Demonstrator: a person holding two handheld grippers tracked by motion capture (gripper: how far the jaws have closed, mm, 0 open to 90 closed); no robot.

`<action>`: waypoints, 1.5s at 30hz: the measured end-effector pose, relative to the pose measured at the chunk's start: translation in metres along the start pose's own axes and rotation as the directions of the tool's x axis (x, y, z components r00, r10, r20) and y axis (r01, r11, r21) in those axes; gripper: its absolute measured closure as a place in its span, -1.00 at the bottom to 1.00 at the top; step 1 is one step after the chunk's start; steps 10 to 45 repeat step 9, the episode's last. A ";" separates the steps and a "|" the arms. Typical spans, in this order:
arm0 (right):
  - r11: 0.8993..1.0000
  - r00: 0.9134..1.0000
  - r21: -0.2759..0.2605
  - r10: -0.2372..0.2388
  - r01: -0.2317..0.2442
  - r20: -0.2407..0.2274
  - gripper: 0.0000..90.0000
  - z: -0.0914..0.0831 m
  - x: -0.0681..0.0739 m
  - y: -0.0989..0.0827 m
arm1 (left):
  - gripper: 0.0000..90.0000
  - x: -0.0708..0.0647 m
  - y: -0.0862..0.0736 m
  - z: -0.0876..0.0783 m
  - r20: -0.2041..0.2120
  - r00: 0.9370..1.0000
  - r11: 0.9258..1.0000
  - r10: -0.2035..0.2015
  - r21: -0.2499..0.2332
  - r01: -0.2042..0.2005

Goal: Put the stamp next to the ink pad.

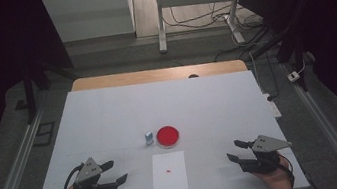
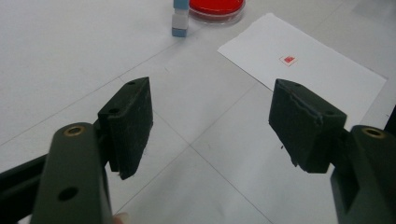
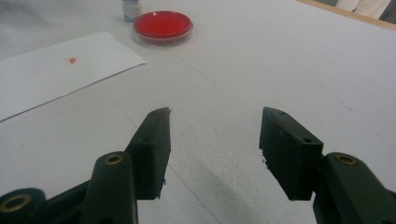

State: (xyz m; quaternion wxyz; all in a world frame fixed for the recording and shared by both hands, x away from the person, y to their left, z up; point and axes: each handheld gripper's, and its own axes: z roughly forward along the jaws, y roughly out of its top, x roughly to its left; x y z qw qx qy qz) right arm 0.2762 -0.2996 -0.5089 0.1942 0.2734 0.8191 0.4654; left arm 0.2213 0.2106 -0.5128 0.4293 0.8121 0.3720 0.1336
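Note:
A round dish of red liquid (image 1: 168,136) (image 2: 216,8) (image 3: 163,25) sits near the middle of the white table (image 1: 108,113). Just left of it stands a small blue-and-white vial (image 1: 148,137) (image 2: 180,19) (image 3: 131,10). In front of the dish lies a white paper sheet (image 1: 169,176) (image 2: 308,70) (image 3: 51,70) with a tiny red square (image 1: 168,170) (image 2: 289,59) (image 3: 72,59). My left gripper (image 1: 116,171) (image 2: 210,123) rests at the front left, open and holding nothing. My right gripper (image 1: 233,150) (image 3: 214,144) rests at the front right, open with nothing between its jaws.
The table's wooden far edge (image 1: 158,74) faces a floor with a white desk frame (image 1: 193,5) and loose cables (image 1: 242,23). Metal rails (image 1: 11,173) run along both sides of the table.

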 end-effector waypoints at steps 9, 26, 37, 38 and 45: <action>1.000 1.000 -0.010 0.005 -0.005 -0.011 -0.04 0.000 0.000 0.001 | -0.33 0.001 -0.001 0.001 -0.006 1.000 1.000 -0.003 0.012 0.003; 1.000 1.000 -0.010 0.005 -0.005 -0.011 -0.04 0.000 0.000 0.001 | -0.33 0.001 -0.001 0.001 -0.006 1.000 1.000 -0.003 0.012 0.003; 1.000 1.000 -0.010 0.005 -0.005 -0.011 -0.04 0.000 0.000 0.001 | -0.33 0.001 -0.001 0.001 -0.006 1.000 1.000 -0.003 0.012 0.003; 1.000 1.000 -0.010 0.005 -0.005 -0.011 -0.04 0.000 0.000 0.001 | -0.33 0.001 -0.001 0.001 -0.006 1.000 1.000 -0.003 0.012 0.003; 1.000 1.000 -0.010 0.005 -0.005 -0.011 -0.04 0.000 0.000 0.001 | -0.33 0.001 -0.001 0.001 -0.006 1.000 1.000 -0.003 0.012 0.003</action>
